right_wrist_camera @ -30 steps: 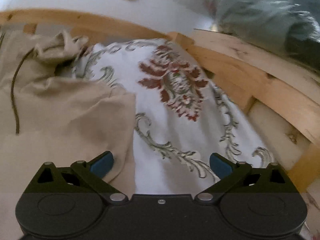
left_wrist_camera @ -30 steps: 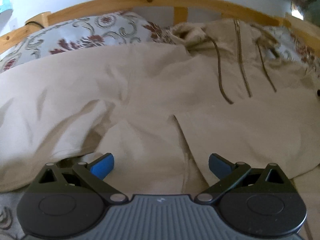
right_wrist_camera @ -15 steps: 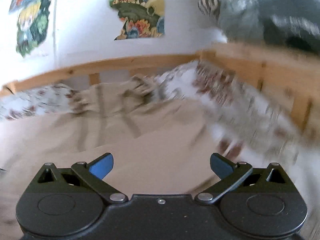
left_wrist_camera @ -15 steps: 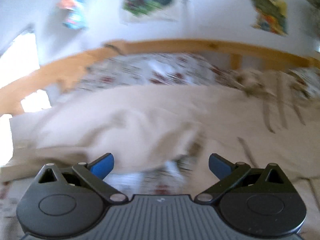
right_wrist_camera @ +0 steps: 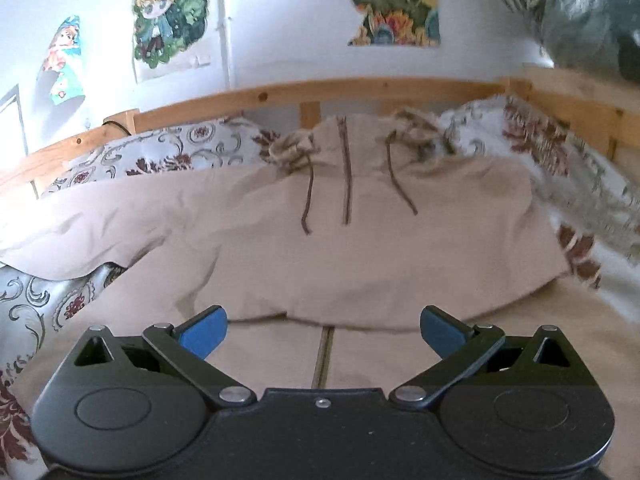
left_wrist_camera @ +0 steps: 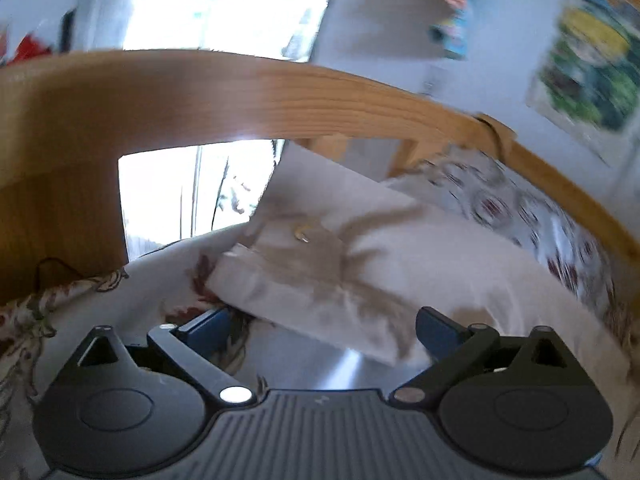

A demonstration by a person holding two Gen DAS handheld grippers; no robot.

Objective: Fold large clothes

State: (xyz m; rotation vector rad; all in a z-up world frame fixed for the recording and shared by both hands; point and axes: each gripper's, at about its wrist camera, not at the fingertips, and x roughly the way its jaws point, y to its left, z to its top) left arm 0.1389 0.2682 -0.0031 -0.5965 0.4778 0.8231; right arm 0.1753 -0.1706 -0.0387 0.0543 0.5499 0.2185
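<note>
The beige hooded jacket (right_wrist_camera: pixel 352 248) lies spread across the bed (right_wrist_camera: pixel 160 152), its hood and drawstrings (right_wrist_camera: pixel 347 176) toward the wooden headboard rail (right_wrist_camera: pixel 360 88). The right gripper (right_wrist_camera: pixel 322 330) hangs wide apart above the jacket's near hem, gripping nothing. The left gripper (left_wrist_camera: pixel 320 326), equally wide and empty, faces the sleeve cuff (left_wrist_camera: pixel 312 292) near the bed's left edge.

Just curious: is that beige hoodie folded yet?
Partly: the beige hoodie lies spread across the bed, one sleeve still stretched out sideways.

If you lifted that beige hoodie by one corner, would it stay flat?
Probably not. The beige hoodie lies in soft wrinkles, so it would likely droop and bunch. Its drawstrings lie loose and may dangle. Its sleeve looks limp too.
</note>
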